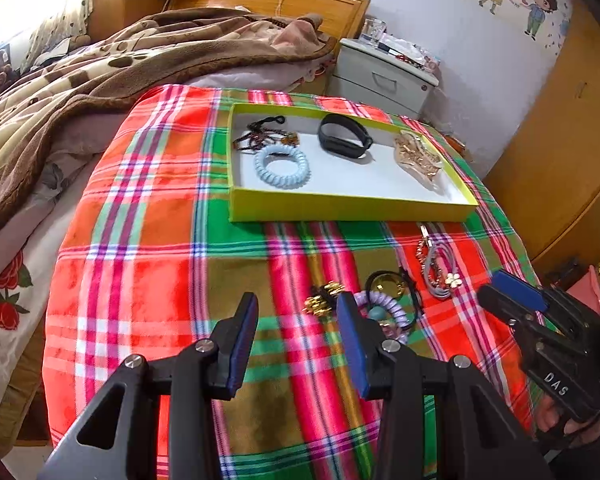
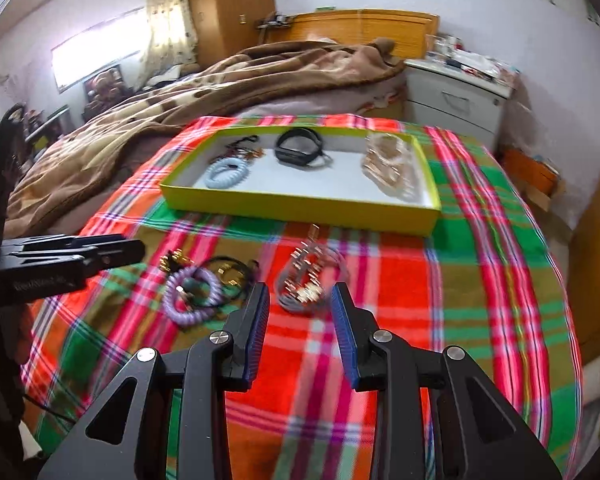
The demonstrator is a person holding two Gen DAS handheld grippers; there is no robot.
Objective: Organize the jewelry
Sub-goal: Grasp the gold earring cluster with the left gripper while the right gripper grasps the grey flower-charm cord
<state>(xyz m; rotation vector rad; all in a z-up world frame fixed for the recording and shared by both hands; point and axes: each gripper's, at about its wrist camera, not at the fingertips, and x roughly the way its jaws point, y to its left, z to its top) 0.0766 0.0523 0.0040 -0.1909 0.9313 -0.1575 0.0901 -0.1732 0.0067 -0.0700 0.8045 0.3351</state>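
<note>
A yellow-green tray on the plaid cloth holds a light blue coil tie, dark beads, a black band and gold jewelry. Loose on the cloth lie a lilac coil tie, a gold clip, black ties with a gold ring, and grey ties with a chain and flower charm. My left gripper hovers open, empty, just left of the lilac tie. My right gripper stands open, empty, just before the grey ties.
The plaid cloth covers a bed corner. A brown blanket lies heaped to the left. A white nightstand stands behind the tray, a wooden wardrobe at right. A hand grips the right tool.
</note>
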